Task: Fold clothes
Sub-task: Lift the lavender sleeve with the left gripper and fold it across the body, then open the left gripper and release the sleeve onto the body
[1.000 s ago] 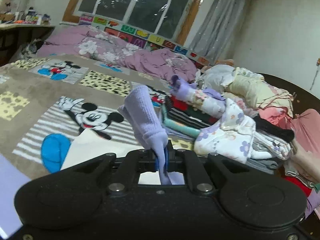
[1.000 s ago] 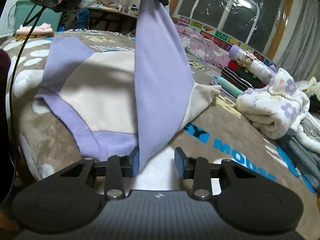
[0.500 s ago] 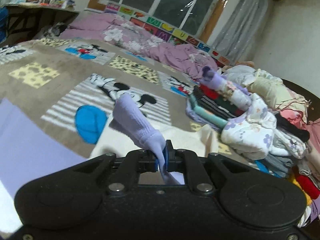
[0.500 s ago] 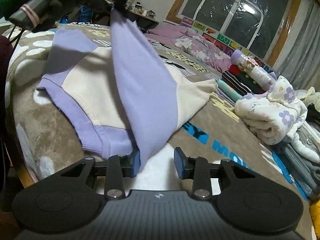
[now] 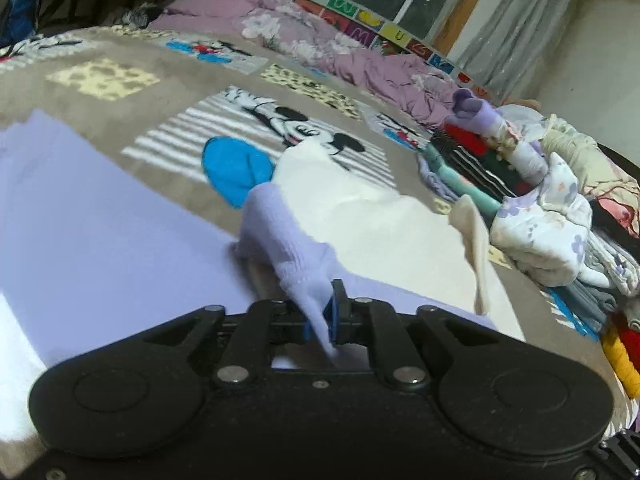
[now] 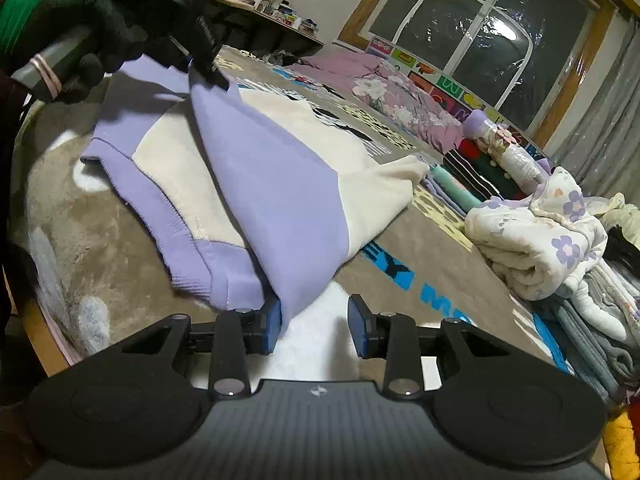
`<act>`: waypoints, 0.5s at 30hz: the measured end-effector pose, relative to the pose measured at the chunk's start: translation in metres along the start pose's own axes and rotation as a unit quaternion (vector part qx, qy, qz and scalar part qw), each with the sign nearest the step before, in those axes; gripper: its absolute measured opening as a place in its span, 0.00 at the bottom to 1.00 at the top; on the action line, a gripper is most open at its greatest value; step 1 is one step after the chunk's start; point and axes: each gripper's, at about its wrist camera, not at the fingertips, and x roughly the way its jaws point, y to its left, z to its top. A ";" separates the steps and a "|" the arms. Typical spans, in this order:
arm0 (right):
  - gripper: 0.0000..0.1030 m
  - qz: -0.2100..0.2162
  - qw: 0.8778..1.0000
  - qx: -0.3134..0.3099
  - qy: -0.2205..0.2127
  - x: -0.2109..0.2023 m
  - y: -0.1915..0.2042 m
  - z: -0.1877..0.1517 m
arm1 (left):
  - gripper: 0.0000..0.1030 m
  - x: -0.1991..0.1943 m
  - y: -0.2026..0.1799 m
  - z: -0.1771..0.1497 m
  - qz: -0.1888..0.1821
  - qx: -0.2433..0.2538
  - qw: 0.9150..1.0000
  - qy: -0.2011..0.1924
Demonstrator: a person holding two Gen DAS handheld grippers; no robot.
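A lilac and cream sweatshirt [image 6: 256, 176] lies on the Mickey Mouse blanket [image 6: 448, 264]. My left gripper [image 5: 320, 316] is shut on the lilac ribbed cuff [image 5: 288, 240] of its sleeve, held low over the cream body [image 5: 360, 216]. In the right wrist view the left gripper [image 6: 208, 68] holds the sleeve end at the far side, and the lilac sleeve [image 6: 276, 200] lies folded across the body. My right gripper [image 6: 314, 326] is open at the sweatshirt's near corner, its left pad touching the lilac fabric.
A pile of folded clothes [image 6: 536, 236] with a floral white garment on top sits to the right, also in the left wrist view [image 5: 540, 216]. A purple quilt [image 5: 360, 60] lies by the window. A cluttered desk [image 6: 272, 16] stands at the far left.
My left gripper has lowered the sleeve from raised high down across the sweatshirt's body. The right gripper has stayed open at the near corner.
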 end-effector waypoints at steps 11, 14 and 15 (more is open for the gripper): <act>0.37 0.027 0.999 0.011 -0.033 -0.029 0.000 -0.004 | 0.29 -0.005 0.007 0.006 0.009 -0.017 1.000 -0.019; 0.42 0.049 0.995 0.038 -0.072 -0.036 -0.006 0.000 | 0.24 -0.004 0.000 0.005 0.020 0.018 0.999 -0.025; 0.42 0.054 0.994 0.044 -0.078 -0.035 -0.006 0.001 | 0.23 -0.003 -0.004 0.005 0.027 0.035 0.999 -0.029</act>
